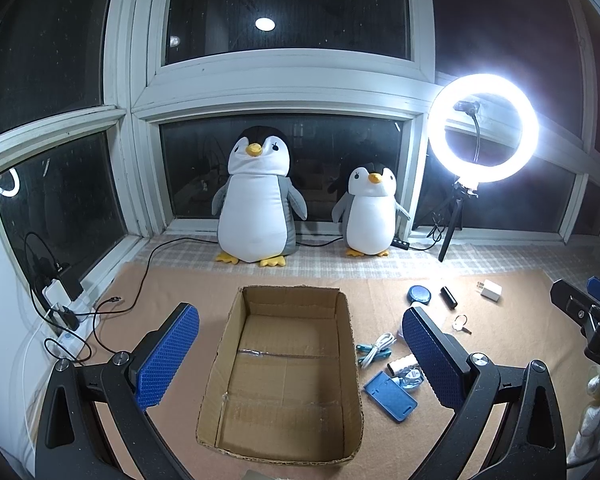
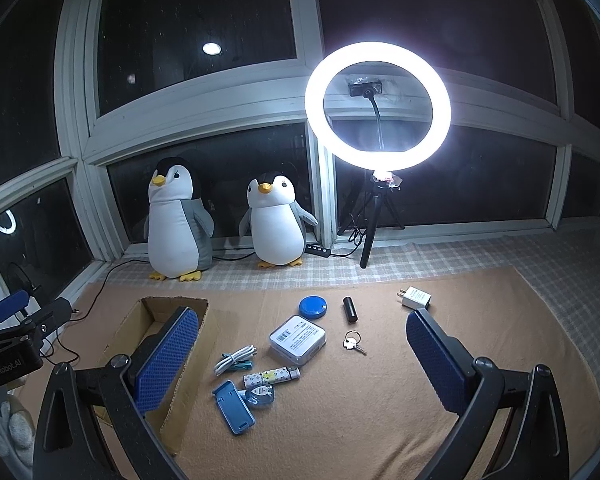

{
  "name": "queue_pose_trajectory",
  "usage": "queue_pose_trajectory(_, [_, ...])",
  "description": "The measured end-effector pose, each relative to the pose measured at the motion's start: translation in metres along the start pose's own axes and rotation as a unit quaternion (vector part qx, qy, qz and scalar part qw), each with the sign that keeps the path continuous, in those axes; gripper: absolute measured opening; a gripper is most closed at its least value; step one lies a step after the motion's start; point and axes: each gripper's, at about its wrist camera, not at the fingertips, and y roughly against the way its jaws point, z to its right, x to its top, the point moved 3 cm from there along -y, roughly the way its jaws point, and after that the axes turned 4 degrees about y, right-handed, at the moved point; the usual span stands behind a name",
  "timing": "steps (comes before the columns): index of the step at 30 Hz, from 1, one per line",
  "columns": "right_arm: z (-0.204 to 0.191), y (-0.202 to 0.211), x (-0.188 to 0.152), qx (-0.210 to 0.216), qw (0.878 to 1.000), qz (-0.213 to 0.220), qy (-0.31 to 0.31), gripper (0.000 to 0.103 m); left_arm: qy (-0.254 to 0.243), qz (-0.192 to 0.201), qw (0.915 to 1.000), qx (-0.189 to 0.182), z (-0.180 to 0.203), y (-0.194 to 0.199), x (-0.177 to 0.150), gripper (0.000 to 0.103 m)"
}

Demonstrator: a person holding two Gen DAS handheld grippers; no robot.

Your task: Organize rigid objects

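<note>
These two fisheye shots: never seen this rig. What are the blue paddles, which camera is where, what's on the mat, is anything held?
No robot arm here: a person holds one two-finger gripper in each hand, and a camera on each looks forward along its fingers. The blue paddles are those fingers.

The left wrist view shows the left gripper above an empty cardboard box. The right wrist view shows the right gripper over the loose items: a blue round tin, black cylinder, white charger, keys, clear case, white cable, patterned tube and blue holder.

Both grippers are open, holding nothing. Two plush penguins and a ring light stand behind.
</note>
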Motion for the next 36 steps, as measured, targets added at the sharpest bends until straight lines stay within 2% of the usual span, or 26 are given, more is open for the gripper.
queue_pose_trajectory(17, [-0.002, -0.012, -0.005, 0.013, 1.0, -0.028, -0.002, 0.103, -0.003, -0.022, 0.9997, 0.007, -0.008, -0.012, -0.007, 0.103])
queue_pose_trajectory(29, [-0.001, -0.027, -0.015, 0.037, 0.997, -0.061, -0.005, 0.103, 0.009, -0.113, 0.9928, 0.039, -0.055, -0.051, -0.048, 0.103])
queue_pose_trajectory(36, [-0.008, -0.039, -0.03, 0.055, 0.994, -0.092, 0.02, 0.103, 0.022, -0.155, 0.9866, 0.044, -0.074, -0.072, -0.073, 0.103])
